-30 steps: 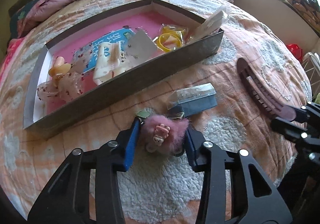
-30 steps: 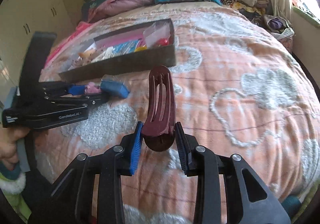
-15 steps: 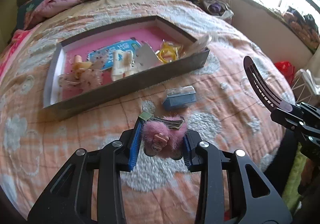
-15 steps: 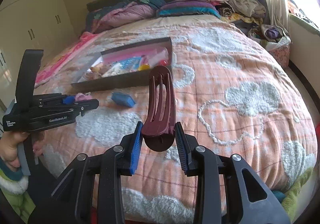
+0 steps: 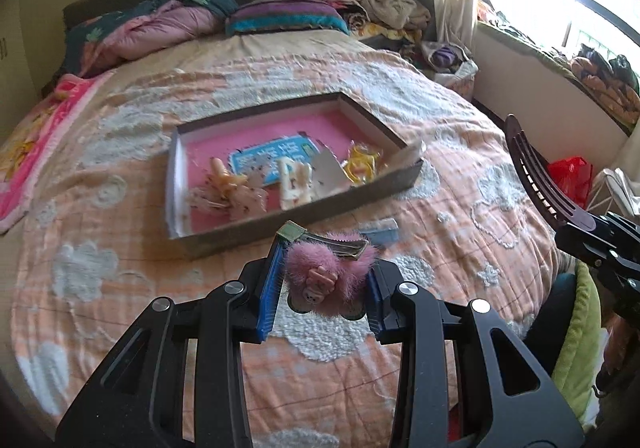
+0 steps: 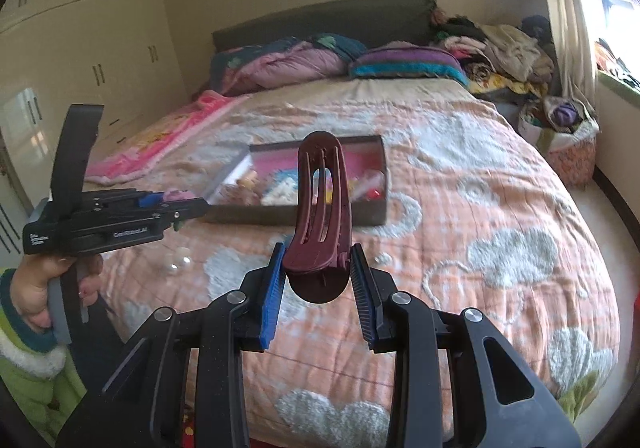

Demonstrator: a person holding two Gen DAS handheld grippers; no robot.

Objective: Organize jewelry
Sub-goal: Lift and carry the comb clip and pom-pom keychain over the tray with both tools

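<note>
On the bed (image 5: 120,276), one tray (image 5: 176,151); left gripper (image 5: 325,284) fingers clamping one fluffy pink clip (image 5: 326,268), right gripper (image 6: 318,276) one maroon clip (image 6: 322,207).

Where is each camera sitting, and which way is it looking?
Left wrist: sits on the left gripper, looking along its fingers, which hold a pink fluffy clip, over the bed towards the box.
Right wrist: sits on the right gripper, whose fingers hold a dark red hair clip; the left hand shows.
Shared: bed, box, both clips, each other's gripper.
</note>
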